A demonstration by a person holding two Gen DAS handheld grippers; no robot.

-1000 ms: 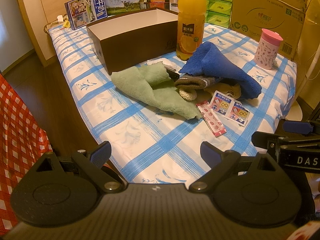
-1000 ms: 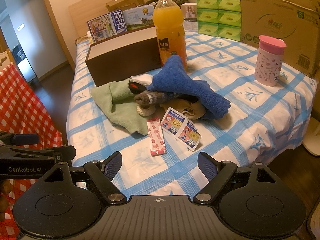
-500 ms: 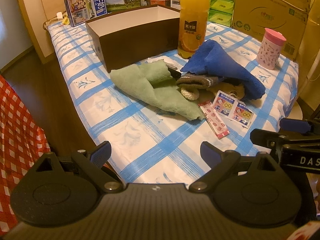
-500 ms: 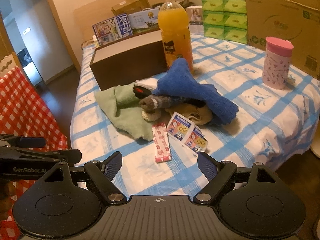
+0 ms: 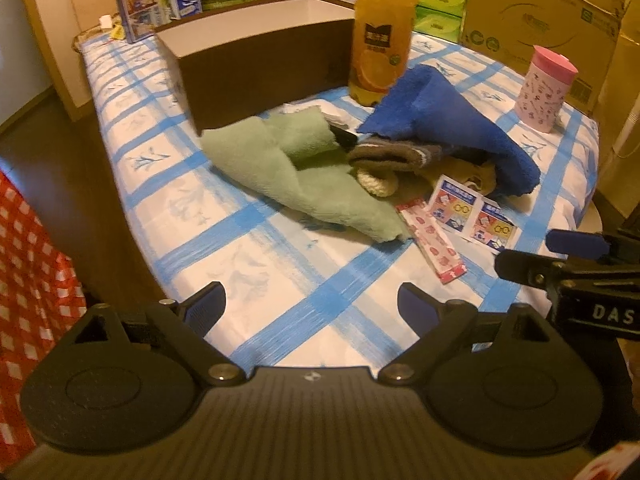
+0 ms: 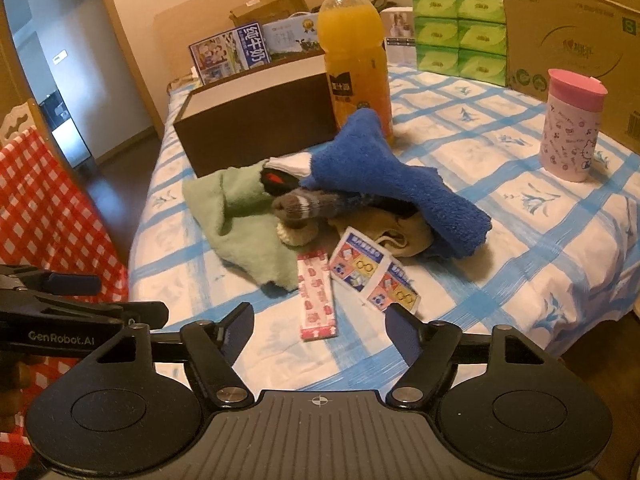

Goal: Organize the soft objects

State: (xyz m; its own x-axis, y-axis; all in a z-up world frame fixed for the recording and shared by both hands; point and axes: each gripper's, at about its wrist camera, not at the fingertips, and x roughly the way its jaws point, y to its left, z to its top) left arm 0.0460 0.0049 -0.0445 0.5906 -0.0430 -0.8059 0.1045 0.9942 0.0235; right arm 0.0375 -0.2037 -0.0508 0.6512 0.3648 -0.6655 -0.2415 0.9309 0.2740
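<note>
- Here, the left gripper (image 5: pixel 311 304) hangs over the near table (image 5: pixel 256 264) edge, jaws spread wide, holding nothing.
- The right gripper (image 6: pixel 320 326) is likewise open and empty, its fingers just short of a pink packet (image 6: pixel 316 296).
- The soft pile lies mid-table: a green towel (image 5: pixel 304 176) on the left, a blue towel (image 5: pixel 448 128) draped over a grey sock (image 5: pixel 392 156) and a beige cloth (image 6: pixel 396 228).
- A brown box (image 5: pixel 260 68), open-topped, stands just behind the green towel.
- A juice bottle (image 6: pixel 356 56) stands beside the box, touching the blue towel's raised end.
- Two printed sachets (image 6: pixel 372 272) lie in front of the pile, next to the packet.
- A pink cup (image 6: pixel 572 124) stands well apart, to the right.
</note>
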